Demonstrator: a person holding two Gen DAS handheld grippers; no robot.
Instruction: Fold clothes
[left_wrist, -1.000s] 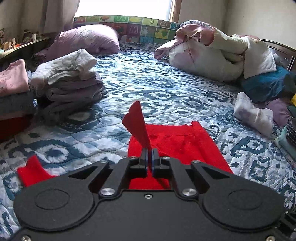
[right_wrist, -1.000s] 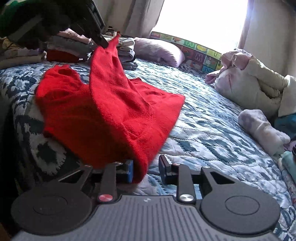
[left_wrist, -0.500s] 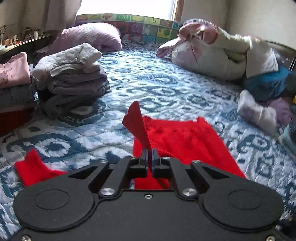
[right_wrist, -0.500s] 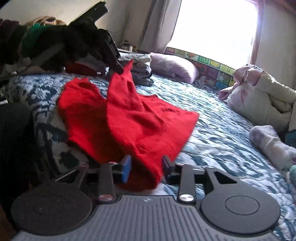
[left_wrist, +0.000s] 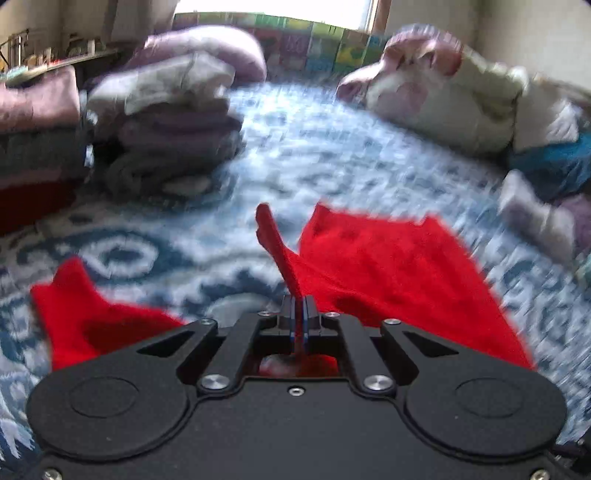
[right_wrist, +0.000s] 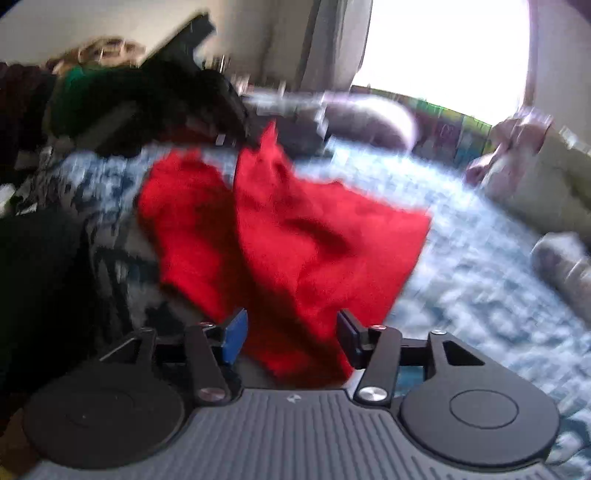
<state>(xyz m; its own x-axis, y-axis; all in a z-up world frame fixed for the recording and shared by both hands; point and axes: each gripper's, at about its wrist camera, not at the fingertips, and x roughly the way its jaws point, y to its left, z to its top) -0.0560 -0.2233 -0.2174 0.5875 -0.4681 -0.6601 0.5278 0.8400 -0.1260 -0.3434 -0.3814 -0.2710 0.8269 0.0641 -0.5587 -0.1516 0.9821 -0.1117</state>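
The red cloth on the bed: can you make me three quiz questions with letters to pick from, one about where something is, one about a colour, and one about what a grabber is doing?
1. Where is the stack of folded clothes in the left wrist view?
A. Left of the red cloth, further back
B. On the red cloth
C. On the floor

2. What colour is the bed cover?
A. Plain green
B. Blue and white
C. Yellow

3. What is the left gripper doing?
A. Open, empty
B. Holding a pillow
C. Shut on the red cloth

Answers:
1 A, the stack sits at upper left.
2 B, its pattern is blue and white.
3 C, the red cloth rises pinched from its closed fingers.
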